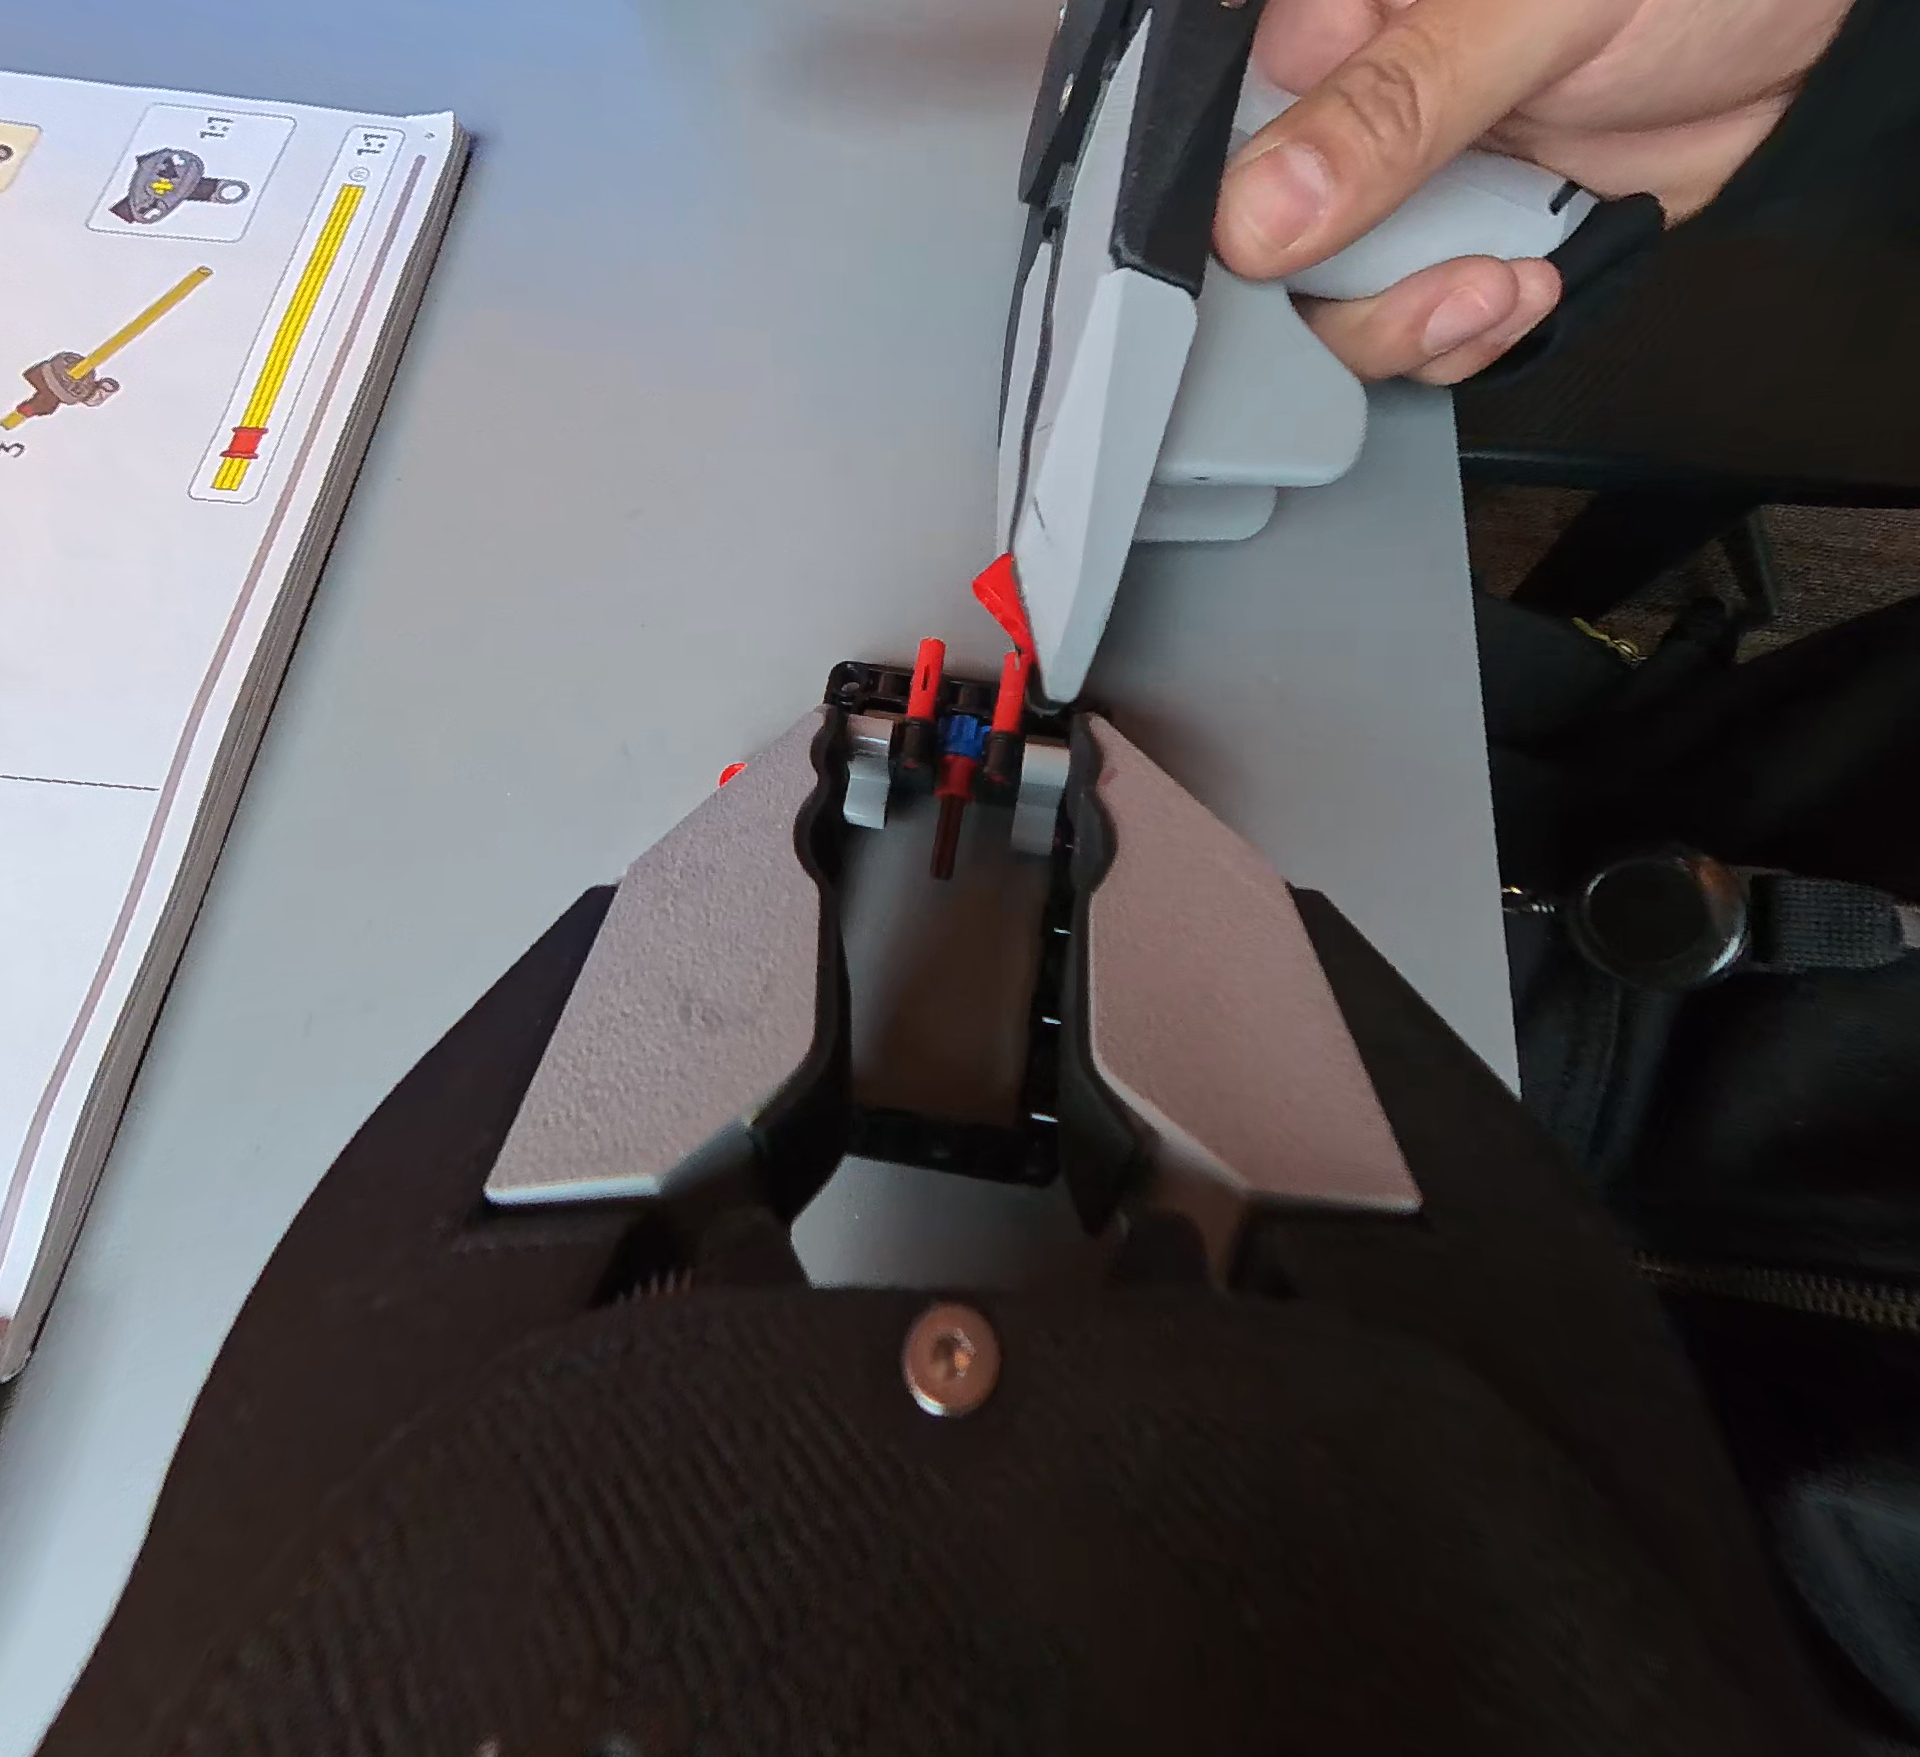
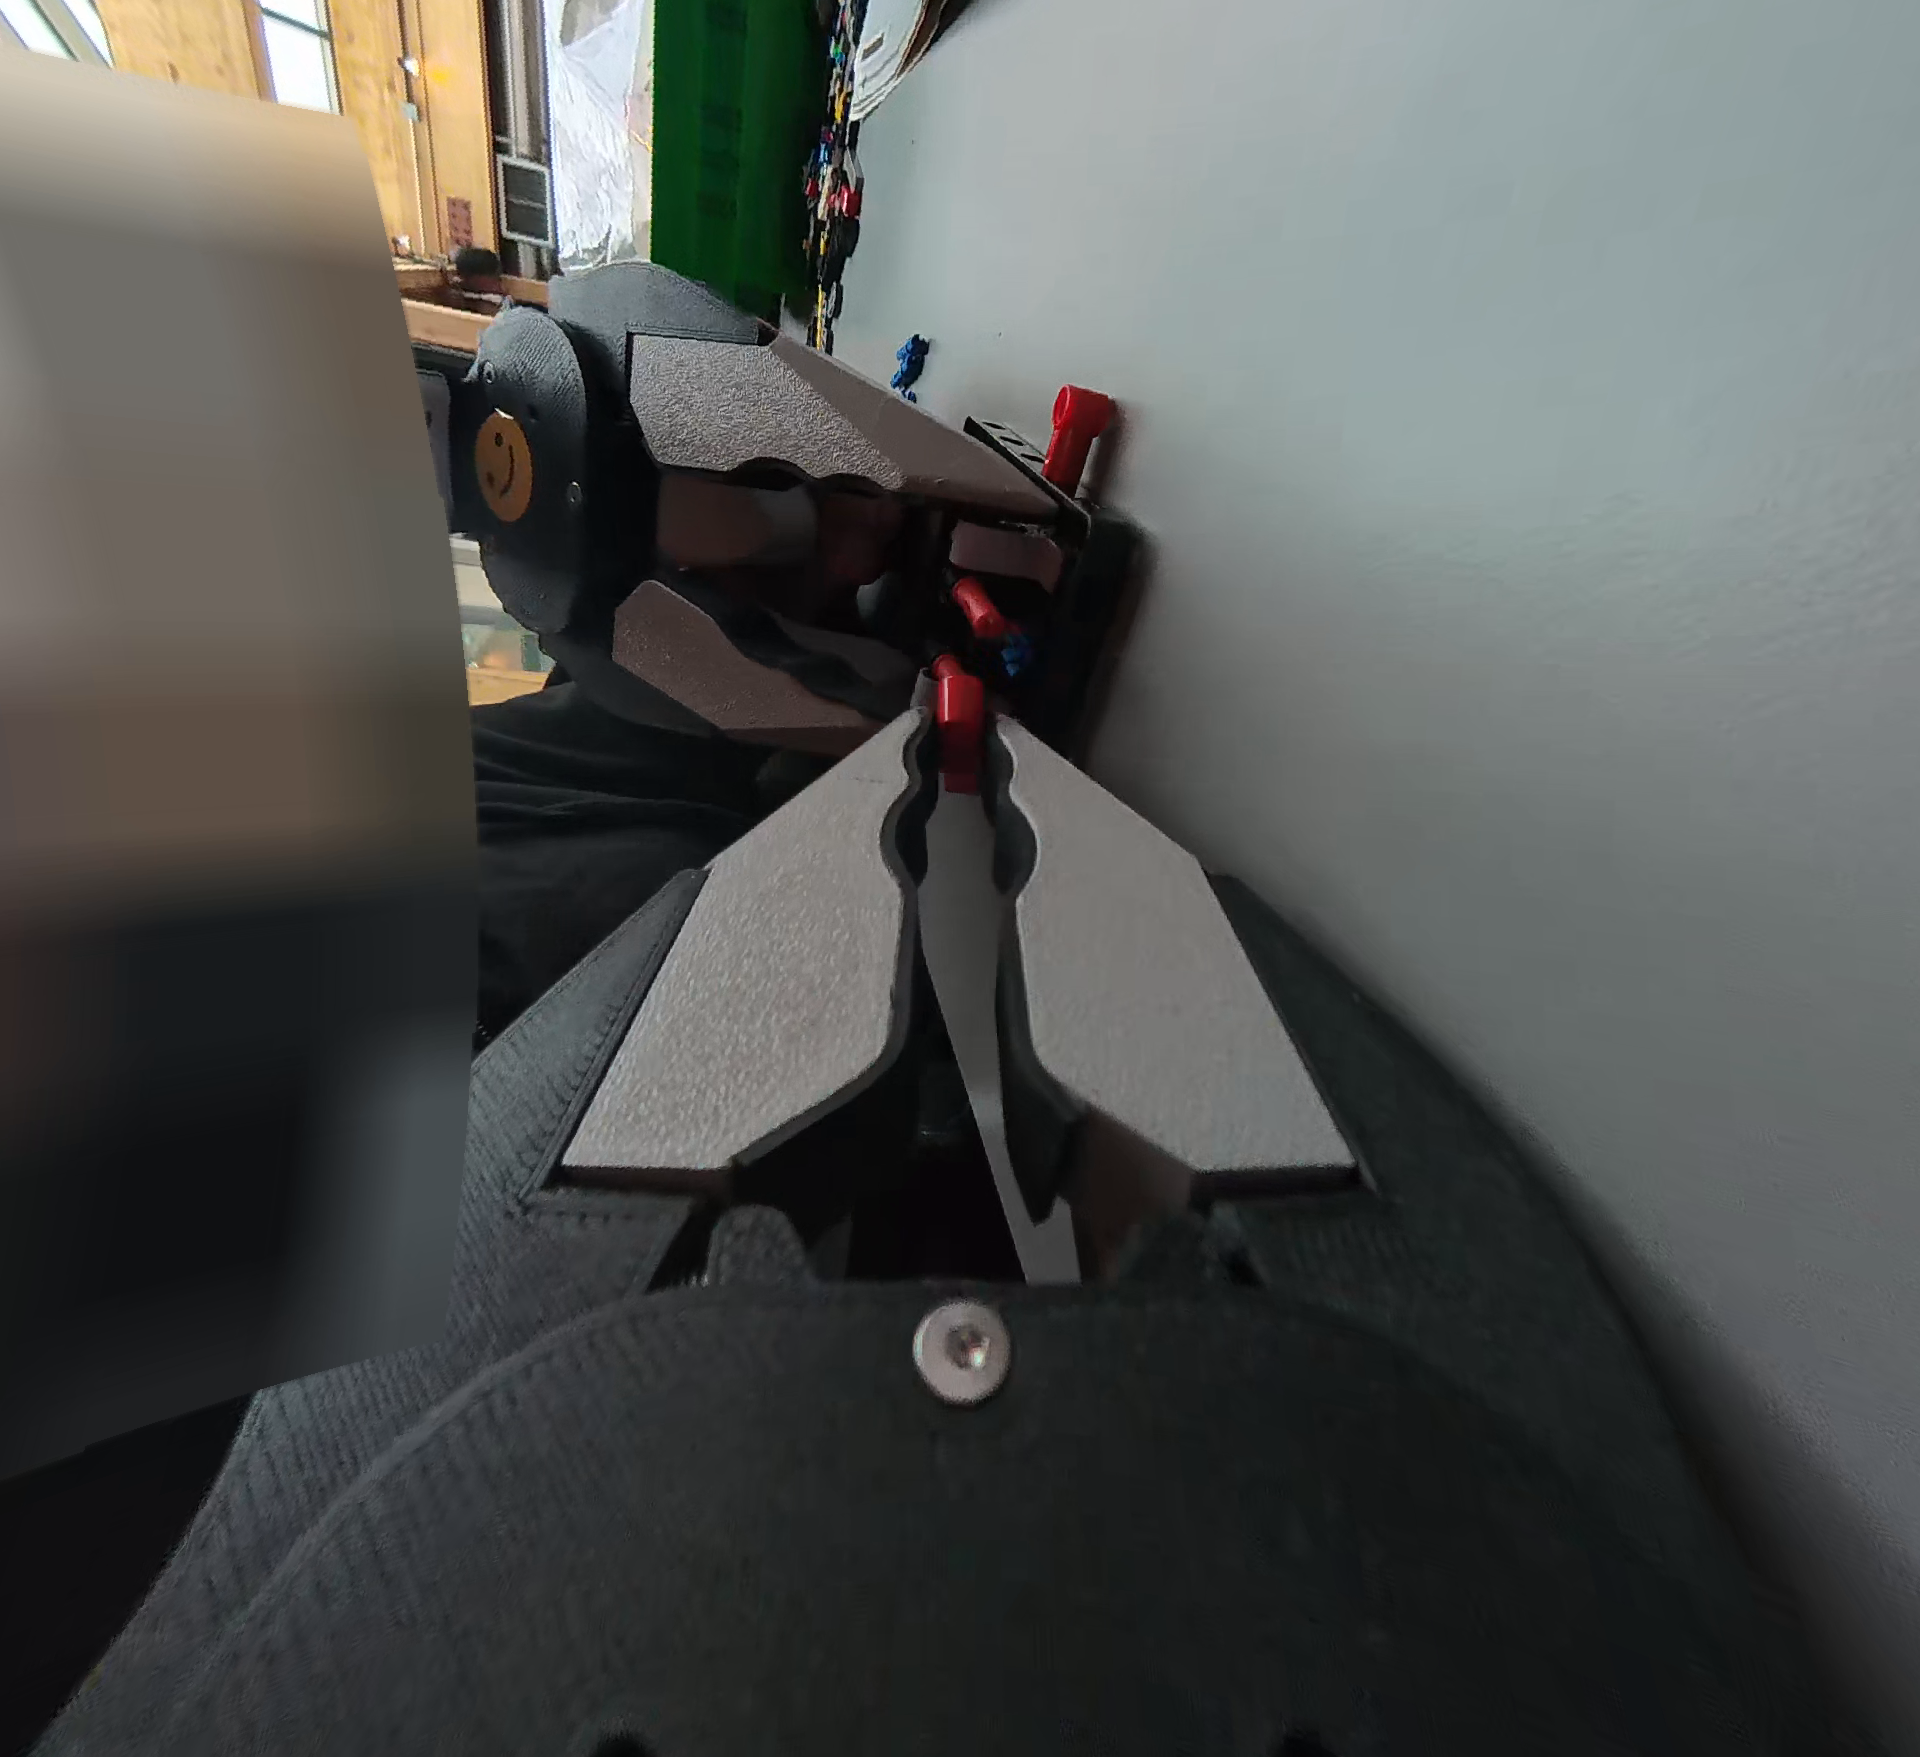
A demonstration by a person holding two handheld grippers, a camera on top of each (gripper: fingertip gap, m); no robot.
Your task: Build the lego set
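1. Nearest the left wrist camera, the left gripper (image 1: 951,772) is clamped across a black rectangular lego frame (image 1: 1044,980), its two grey fingers pressing the frame's long sides and holding it just above the grey table (image 1: 675,357).
2. At the frame's far end sit two light grey brackets (image 1: 868,777), two upright red pins (image 1: 923,684) in black sleeves, a small blue gear (image 1: 958,739) between them and a dark red axle (image 1: 948,834) pointing back toward the camera.
3. From above comes the right gripper (image 1: 1044,658), gripped by a hand (image 1: 1538,76); its fingers are pinched shut on a small red lego connector (image 2: 956,733), whose tip rests at the right-hand red pin.
4. In the right wrist view the connector stands between the fingertips, right against the assembly; whether it has started onto the pin is hard to tell, as the fingertips hide the joint.
5. To seat it well, line the connector's hole with the pin's axis, push straight along that axis and let the left gripper brace the frame against the push.
6. Risk: a skewed push could tilt the pin or slide the frame in its grip.
7. An open white instruction booklet (image 1: 208,564) lies on the table to the left, well apart; a second red connector (image 2: 1075,445) sits beside the frame's far side
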